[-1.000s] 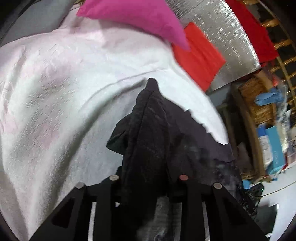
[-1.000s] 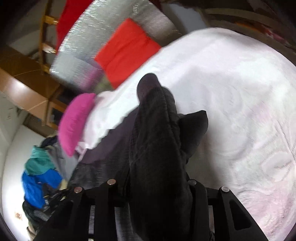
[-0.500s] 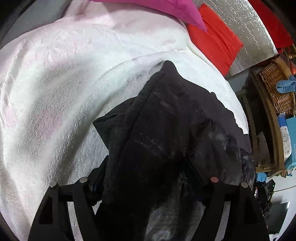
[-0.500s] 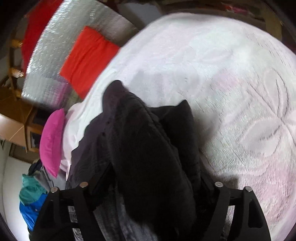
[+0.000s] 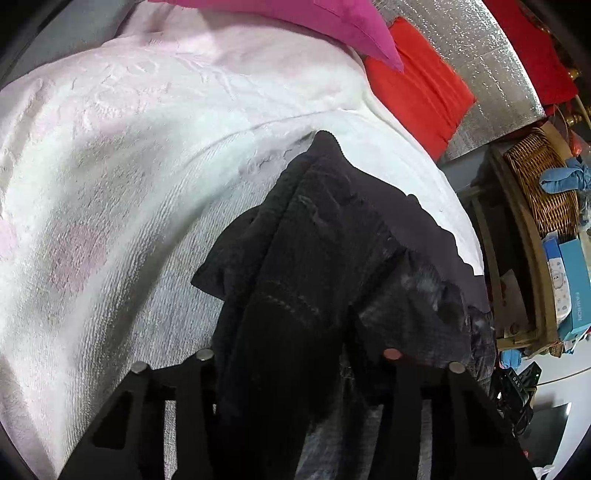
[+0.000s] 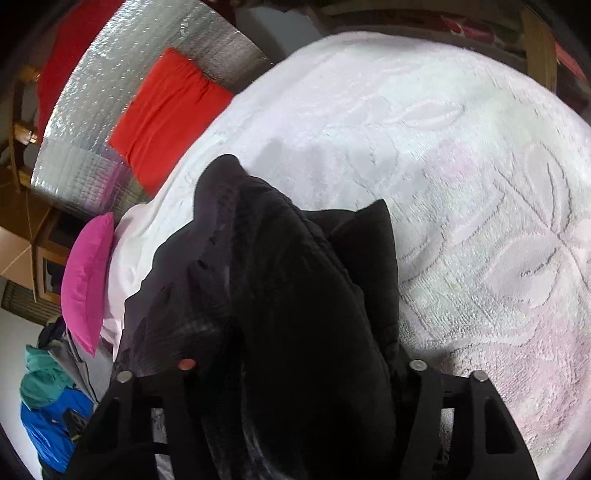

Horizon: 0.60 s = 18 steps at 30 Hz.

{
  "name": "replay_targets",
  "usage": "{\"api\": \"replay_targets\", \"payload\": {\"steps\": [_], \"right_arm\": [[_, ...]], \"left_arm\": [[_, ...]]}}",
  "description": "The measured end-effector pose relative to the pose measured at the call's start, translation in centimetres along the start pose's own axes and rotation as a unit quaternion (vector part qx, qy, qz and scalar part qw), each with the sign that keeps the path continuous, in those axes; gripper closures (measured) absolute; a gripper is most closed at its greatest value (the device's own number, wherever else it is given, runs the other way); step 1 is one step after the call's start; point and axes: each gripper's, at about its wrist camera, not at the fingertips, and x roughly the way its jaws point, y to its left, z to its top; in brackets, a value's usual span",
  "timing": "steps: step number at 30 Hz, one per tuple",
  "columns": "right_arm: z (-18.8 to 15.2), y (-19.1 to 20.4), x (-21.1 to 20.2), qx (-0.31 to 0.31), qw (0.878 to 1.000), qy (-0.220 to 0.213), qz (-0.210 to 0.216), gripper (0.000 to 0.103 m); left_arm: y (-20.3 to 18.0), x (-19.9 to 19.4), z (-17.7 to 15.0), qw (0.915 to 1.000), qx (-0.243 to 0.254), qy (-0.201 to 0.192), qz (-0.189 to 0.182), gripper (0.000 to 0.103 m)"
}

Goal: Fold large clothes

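A black garment [image 5: 310, 266] lies bunched on the white bedspread [image 5: 122, 192], its peak pointing away from me. My left gripper [image 5: 295, 358] straddles its near end, and the jaws are closing with a thick fold of the fabric between the fingers [image 5: 199, 373]. In the right wrist view the same black garment [image 6: 288, 288] fills the gap of my right gripper [image 6: 299, 365], whose jaws are also closing around it. The cloth hides the fingers' inner faces, so I see no firm pinch.
A magenta pillow [image 5: 314, 18] and a red cushion [image 5: 417, 92] lie at the bed's far edge against a silver foil panel [image 5: 476, 55]. A wicker basket [image 5: 546, 192] and boxes stand on a shelf to the right. Blue and green clothes [image 6: 48, 406] are piled beside the bed.
Both grippers let go of the narrow held fold, spread wide over the garment, and have now narrowed again around it. The garment sank and spread on the bed, then bunched again.
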Motion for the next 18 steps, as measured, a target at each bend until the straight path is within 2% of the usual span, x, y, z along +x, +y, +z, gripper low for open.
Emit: {"api": "replay_targets", "payload": {"steps": [7, 14, 15, 16, 17, 18], "right_arm": [[-0.6, 1.3, -1.8, -0.054, 0.998, -0.041, 0.007, 0.059], [-0.8, 2.2, -3.8, -0.091, 0.993, -0.068, 0.039, 0.062], [-0.7, 2.1, -3.6, -0.090, 0.993, -0.063, 0.037, 0.062], [-0.5, 1.7, -3.3, -0.081, 0.995, -0.056, 0.033, 0.062], [-0.2, 1.2, -2.8, -0.069, 0.996, -0.044, 0.030, 0.060], [0.0, 0.8, -2.4, -0.059, 0.997, -0.032, 0.028, 0.054]], "left_arm": [[-0.7, -1.3, -0.4, 0.9997, 0.014, -0.022, 0.003, 0.067], [-1.0, -2.8, -0.8, 0.9986, 0.025, -0.045, 0.011, 0.069], [-1.0, -2.7, -0.9, 0.9987, 0.024, -0.042, 0.016, 0.068], [-1.0, -2.4, -1.0, 0.9987, 0.023, -0.035, 0.028, 0.063], [-1.0, -1.9, -0.9, 0.9985, 0.020, -0.025, 0.044, 0.051], [-0.8, -1.6, -0.9, 0.9979, 0.014, -0.016, 0.060, 0.044]]}}
